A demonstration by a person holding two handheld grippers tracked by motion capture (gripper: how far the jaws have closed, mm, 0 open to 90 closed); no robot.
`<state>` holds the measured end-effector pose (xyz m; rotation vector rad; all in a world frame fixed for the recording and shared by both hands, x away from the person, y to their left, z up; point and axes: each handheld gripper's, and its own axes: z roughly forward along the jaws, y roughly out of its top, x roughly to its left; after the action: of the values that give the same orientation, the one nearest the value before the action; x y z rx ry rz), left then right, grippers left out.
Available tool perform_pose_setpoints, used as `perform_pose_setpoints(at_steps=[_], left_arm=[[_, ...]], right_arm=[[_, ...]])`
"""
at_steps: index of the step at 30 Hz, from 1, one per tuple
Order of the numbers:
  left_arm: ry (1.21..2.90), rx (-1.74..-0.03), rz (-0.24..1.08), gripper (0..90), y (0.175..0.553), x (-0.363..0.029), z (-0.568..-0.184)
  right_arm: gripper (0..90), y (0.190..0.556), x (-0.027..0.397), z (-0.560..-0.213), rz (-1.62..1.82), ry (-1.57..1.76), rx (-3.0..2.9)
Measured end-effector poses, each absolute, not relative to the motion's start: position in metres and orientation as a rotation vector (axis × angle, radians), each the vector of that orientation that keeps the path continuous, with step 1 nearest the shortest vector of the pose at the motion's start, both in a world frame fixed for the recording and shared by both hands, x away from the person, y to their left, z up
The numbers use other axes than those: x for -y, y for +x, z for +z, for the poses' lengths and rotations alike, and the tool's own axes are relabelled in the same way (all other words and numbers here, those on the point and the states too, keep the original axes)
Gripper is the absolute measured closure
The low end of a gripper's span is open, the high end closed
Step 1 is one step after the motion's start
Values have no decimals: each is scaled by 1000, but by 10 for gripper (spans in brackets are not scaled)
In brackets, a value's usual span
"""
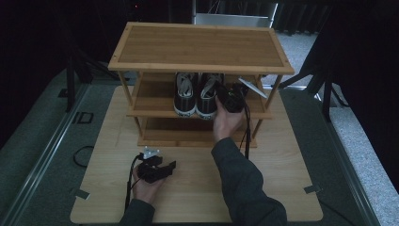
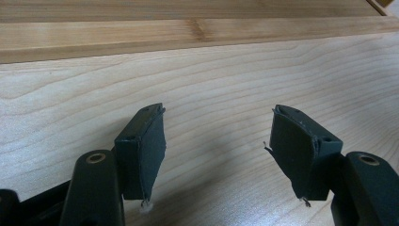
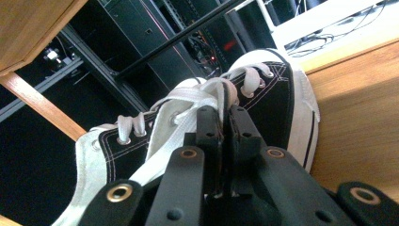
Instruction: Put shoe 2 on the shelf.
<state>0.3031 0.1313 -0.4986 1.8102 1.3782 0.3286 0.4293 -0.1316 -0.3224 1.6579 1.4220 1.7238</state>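
Note:
A pair of black canvas shoes with white laces stands on the middle shelf of a wooden shoe rack [image 1: 197,44], the left shoe [image 1: 185,96] beside the right shoe [image 1: 207,96]. My right gripper [image 1: 219,93] reaches in from the right. Its jaws stand almost together, pinching the lace edge of the right shoe [image 3: 273,94] at its opening [image 3: 225,115]. My left gripper [image 1: 169,168] rests low over the table in front of the rack, jaws wide apart [image 2: 219,141] with only bare wood between them.
The rack has a flat top shelf and a bottom shelf [image 1: 188,134], whose front rail [image 2: 188,37] lies just beyond the left gripper. A light wooden table [image 1: 273,188] carries everything. Black cables trail from both grippers. Dark stands flank the table.

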Motion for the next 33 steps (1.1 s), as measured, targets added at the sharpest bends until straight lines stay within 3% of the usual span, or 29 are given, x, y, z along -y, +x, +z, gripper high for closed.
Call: perform_pose_setpoints(at_steps=[4, 13, 33], left_arm=[[1806, -1379, 327, 362, 303, -131, -498], [1805, -1379, 331, 362, 303, -132, -498], [1789, -1398, 345, 365, 305, -140, -496]], right_arm=[[818, 429, 132, -323, 1725, 1641, -1435], [648, 417, 144, -323, 1744, 1566, -1510], [619, 373, 179, -318, 1610, 1289, -1800]])
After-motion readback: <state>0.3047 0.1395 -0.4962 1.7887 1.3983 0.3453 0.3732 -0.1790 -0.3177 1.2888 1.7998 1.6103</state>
